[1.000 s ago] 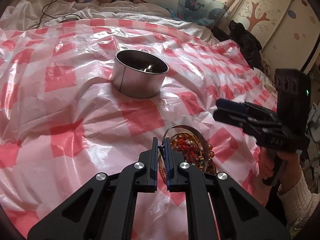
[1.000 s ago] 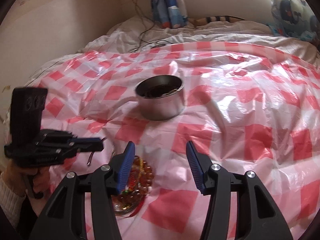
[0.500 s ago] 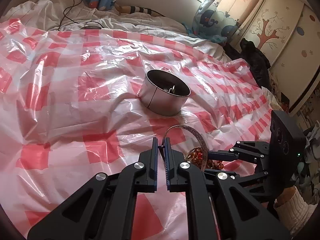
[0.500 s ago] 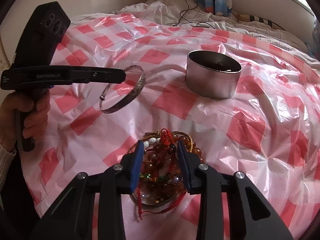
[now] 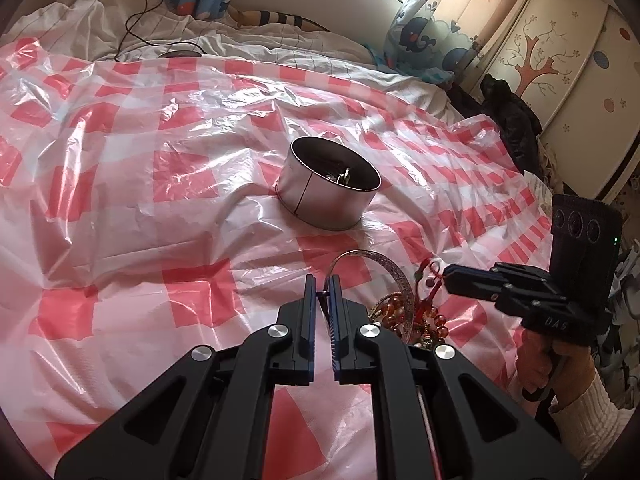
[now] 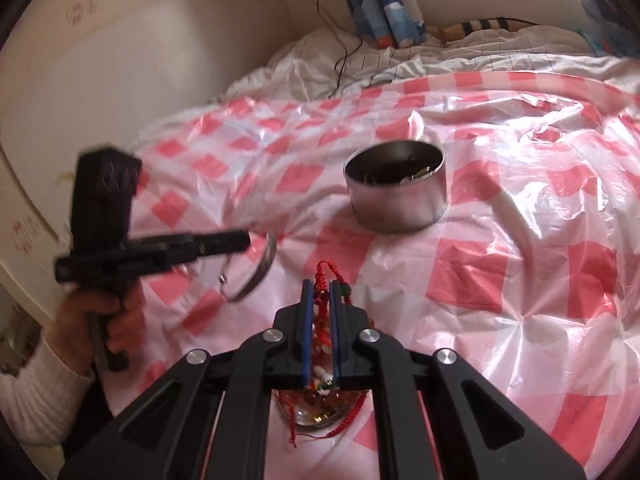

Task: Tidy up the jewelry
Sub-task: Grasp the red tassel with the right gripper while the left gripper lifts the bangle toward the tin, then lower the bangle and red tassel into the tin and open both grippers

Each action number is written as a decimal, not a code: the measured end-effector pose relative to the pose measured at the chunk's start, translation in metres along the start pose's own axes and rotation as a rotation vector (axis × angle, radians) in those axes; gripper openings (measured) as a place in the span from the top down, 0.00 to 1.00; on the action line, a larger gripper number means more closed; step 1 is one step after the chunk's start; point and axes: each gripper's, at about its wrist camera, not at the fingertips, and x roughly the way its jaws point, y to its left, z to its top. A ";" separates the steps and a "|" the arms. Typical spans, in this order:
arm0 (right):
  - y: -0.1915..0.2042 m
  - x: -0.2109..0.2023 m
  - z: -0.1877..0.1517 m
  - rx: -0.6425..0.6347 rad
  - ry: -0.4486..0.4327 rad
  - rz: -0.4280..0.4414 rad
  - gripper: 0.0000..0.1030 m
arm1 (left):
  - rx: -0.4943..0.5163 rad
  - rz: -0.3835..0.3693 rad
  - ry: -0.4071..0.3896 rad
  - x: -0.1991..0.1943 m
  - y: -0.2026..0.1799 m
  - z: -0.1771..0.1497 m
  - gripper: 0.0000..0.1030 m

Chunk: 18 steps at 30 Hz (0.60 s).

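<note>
Pink-checked plastic sheet [image 5: 192, 184] covers the bed, a metal tin [image 5: 326, 194] standing on it. Left gripper [image 5: 321, 286] is clamped on a silver bangle [image 6: 256, 270]; right gripper [image 6: 320, 292] has just closed on red-corded beads [image 6: 324, 276] lifted from the jewelry pile [image 5: 404, 316]

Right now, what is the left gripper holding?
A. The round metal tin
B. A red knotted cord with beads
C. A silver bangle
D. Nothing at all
C: the left gripper is shut on the silver bangle, which hangs from its tips above the checked sheet.
</note>
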 end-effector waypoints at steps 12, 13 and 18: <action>-0.023 -0.026 0.018 0.130 -0.150 0.038 0.92 | 0.044 -0.001 -0.014 0.007 -0.024 0.022 0.95; -0.025 -0.027 0.021 0.133 -0.159 0.030 0.92 | 0.050 0.000 -0.021 0.008 -0.026 0.029 0.95; -0.038 -0.030 0.041 0.164 -0.191 0.035 0.92 | 0.100 0.029 -0.029 0.020 -0.041 0.067 0.95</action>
